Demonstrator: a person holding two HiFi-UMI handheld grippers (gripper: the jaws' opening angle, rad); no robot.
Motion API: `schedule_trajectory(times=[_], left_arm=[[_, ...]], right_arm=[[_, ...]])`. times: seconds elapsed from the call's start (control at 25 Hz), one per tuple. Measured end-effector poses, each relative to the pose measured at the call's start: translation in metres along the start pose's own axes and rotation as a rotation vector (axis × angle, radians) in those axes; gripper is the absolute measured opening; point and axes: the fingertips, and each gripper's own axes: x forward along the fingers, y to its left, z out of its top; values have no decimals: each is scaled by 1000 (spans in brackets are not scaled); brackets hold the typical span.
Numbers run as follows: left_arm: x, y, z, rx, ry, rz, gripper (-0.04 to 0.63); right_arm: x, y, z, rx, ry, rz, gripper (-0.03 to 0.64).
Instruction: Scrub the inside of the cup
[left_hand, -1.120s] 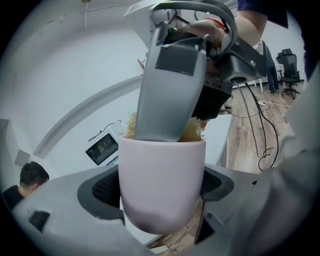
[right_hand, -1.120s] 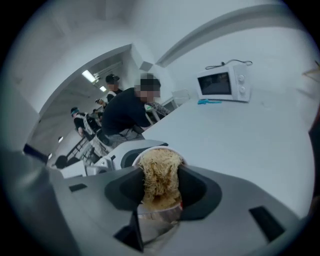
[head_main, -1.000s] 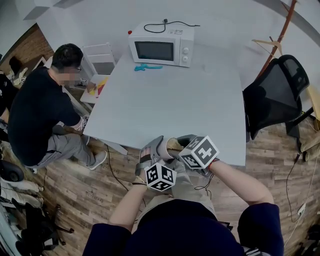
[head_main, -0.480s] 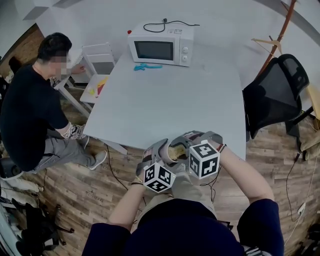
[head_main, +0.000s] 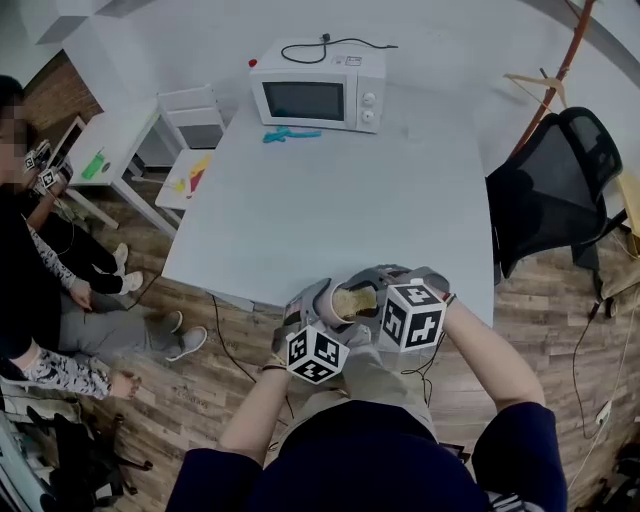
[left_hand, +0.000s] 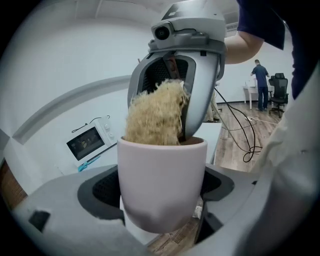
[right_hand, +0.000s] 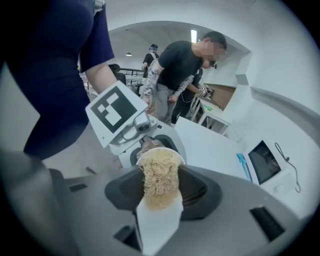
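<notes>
Nearest the wearer, a pale pink cup (left_hand: 161, 175) is gripped round its wall by the left claw (left_hand: 162, 200), whose jaws are closed against both sides of it, the mouth being kept upward. A tan fibrous scrubber (left_hand: 152, 115) is clamped between the jaws of the right claw (right_hand: 159, 192), and its lower end is pushed down into the cup's mouth while the rest is left standing above the rim. Both claws are held close together at the near edge of the white bench (head_main: 330, 200), above the wearer's lap. Farther off, a small blue tool (head_main: 290, 134) is seen lying on the bench just before a white microwave (head_main: 318, 92). A black chair (head_main: 545, 190) is set at the bench's right side.
</notes>
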Motion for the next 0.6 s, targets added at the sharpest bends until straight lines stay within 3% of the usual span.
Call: schedule_trajectory(times=[0.36,0.6], left_arm=[[44,48,-16,-122,-1,13,433],[88,83,-17,-261,-30,49,433]], right_arm=[[-36,-75,-35,264,-91,-118,176],[-41,-133,-72,610,-281,-321,177]])
